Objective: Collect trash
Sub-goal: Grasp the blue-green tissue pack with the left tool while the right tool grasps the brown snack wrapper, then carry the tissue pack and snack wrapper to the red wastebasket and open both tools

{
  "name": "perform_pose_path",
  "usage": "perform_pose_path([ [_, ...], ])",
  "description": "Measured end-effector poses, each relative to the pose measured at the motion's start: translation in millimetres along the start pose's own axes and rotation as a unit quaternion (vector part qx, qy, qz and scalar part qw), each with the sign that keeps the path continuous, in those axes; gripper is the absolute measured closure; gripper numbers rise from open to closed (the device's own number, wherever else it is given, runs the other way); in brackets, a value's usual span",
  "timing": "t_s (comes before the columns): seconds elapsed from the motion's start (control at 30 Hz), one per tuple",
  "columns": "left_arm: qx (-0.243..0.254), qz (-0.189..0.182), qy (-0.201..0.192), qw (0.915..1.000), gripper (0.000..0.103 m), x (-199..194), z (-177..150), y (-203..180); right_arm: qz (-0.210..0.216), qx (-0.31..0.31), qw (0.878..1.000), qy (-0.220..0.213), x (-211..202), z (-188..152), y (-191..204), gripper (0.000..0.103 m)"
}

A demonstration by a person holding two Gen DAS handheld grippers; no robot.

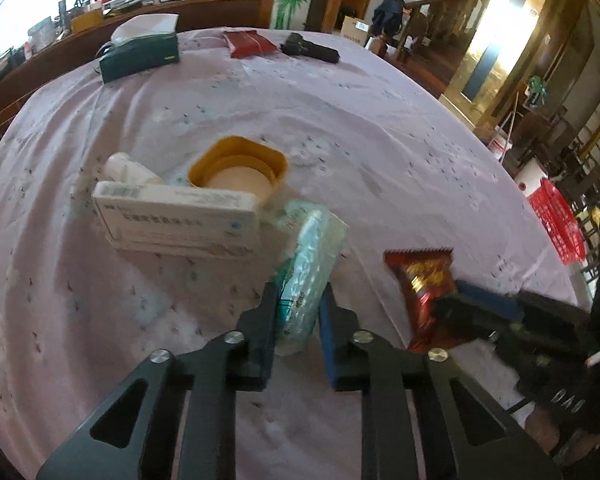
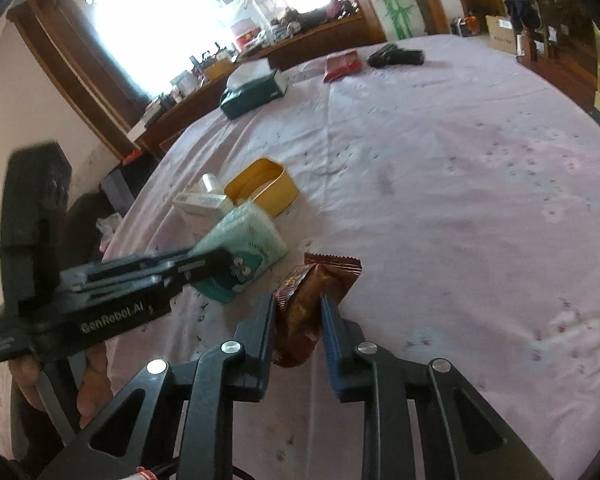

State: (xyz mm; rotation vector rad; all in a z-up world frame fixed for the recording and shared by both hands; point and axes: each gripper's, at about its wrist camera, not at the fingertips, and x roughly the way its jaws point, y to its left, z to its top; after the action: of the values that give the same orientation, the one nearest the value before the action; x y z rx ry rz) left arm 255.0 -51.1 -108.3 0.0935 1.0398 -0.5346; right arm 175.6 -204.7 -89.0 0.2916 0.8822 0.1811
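On the lilac tablecloth my left gripper (image 1: 299, 300) is shut on a pale green tissue pack (image 1: 310, 264), which stands on edge between the pads. My right gripper (image 2: 298, 306) is shut on a brown-red snack wrapper (image 2: 312, 300). The same wrapper (image 1: 422, 284) shows red in the left wrist view, with the right gripper (image 1: 448, 300) clamped on its near end. From the right wrist view the left gripper (image 2: 224, 260) reaches in from the left onto the tissue pack (image 2: 248, 240). Behind it lie a white medicine box (image 1: 176, 220), a white bottle (image 1: 126, 166) and a yellow lid (image 1: 240, 168).
At the table's far side sit a dark green tissue box (image 1: 140, 56), a red pouch (image 1: 248, 43) and a black case (image 1: 310, 49). A red basket (image 1: 556, 220) stands beyond the right edge of the table. A wooden counter with clutter runs behind the table.
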Motion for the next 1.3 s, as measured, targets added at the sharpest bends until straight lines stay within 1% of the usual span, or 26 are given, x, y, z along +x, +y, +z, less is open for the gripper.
perform_pose_path([
  [0.07, 0.000, 0.003, 0.000, 1.0000, 0.089, -1, -4, -5, -0.005, 0.003, 1.000, -0.010, -11, -2, -4, 0.080],
  [0.17, -0.015, -0.002, 0.000, 0.9999, 0.091, -6, -10, -11, -0.007, 0.007, 1.000, -0.020, -25, -7, -11, 0.080],
  [0.3, -0.040, -0.021, -0.016, 0.9989, 0.091, -22, -22, -23, -0.016, 0.011, 0.999, -0.042, -50, -13, -21, 0.080],
  [0.4, -0.049, -0.024, -0.044, 0.9976, 0.091, -42, -31, -42, -0.020, 0.018, 0.998, -0.060, -68, -16, -31, 0.080],
  [0.47, -0.052, -0.026, -0.058, 0.9967, 0.091, -52, -33, -53, -0.015, 0.024, 0.997, -0.073, -83, -18, -37, 0.080],
  [0.57, -0.054, -0.032, -0.078, 0.9950, 0.091, -68, -34, -79, -0.020, 0.028, 0.995, -0.096, -106, -20, -44, 0.080],
  [0.7, -0.034, -0.047, -0.097, 0.9936, 0.091, -83, -30, -114, -0.025, 0.035, 0.991, -0.129, -142, -24, -55, 0.080],
  [0.9, 0.011, -0.079, -0.120, 0.9896, 0.091, -101, -21, -174, -0.052, 0.051, 0.980, -0.185, -199, -33, -78, 0.080],
  [1.07, 0.043, -0.106, -0.127, 0.9854, 0.091, -107, -18, -219, -0.079, 0.075, 0.968, -0.227, -247, -47, -101, 0.080],
  [1.17, 0.060, -0.123, -0.134, 0.9815, 0.091, -110, -16, -246, -0.096, 0.085, 0.961, -0.245, -272, -55, -114, 0.080],
  [1.3, 0.085, -0.141, -0.135, 0.9771, 0.091, -110, -13, -282, -0.119, 0.099, 0.951, -0.267, -299, -64, -131, 0.080],
])
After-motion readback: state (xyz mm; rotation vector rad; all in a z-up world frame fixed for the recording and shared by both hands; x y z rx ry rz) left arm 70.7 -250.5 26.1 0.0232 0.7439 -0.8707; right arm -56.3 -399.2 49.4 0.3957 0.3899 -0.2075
